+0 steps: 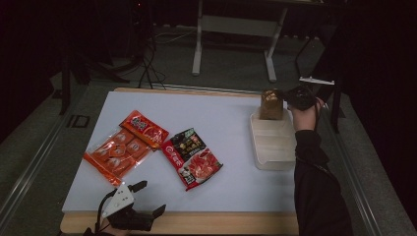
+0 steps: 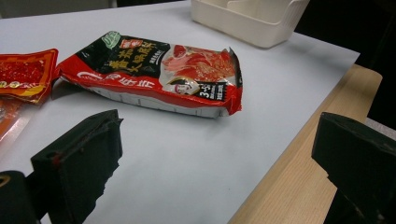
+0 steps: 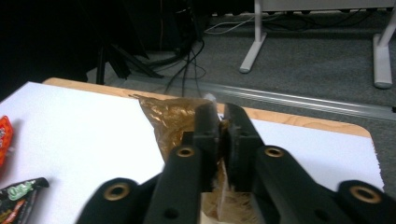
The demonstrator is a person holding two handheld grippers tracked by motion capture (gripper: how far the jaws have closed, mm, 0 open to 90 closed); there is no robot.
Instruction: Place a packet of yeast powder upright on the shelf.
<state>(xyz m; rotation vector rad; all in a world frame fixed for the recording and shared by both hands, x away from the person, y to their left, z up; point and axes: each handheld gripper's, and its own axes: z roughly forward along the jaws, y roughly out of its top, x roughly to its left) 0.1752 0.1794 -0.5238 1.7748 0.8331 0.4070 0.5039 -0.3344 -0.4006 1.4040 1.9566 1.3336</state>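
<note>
The high view looks forward and down from above the near edge of the desk (image 1: 236, 196), taking in its whole top and the floor beyond. The left gripper view sits low and close over the near edge, looking across at the red and black packet (image 2: 154, 77), which lies at the centre of the high view, and the white tray (image 2: 247, 18) at the upper right. The right gripper view looks closely past a brown bag (image 3: 173, 116) toward the far edge and floor.
</note>
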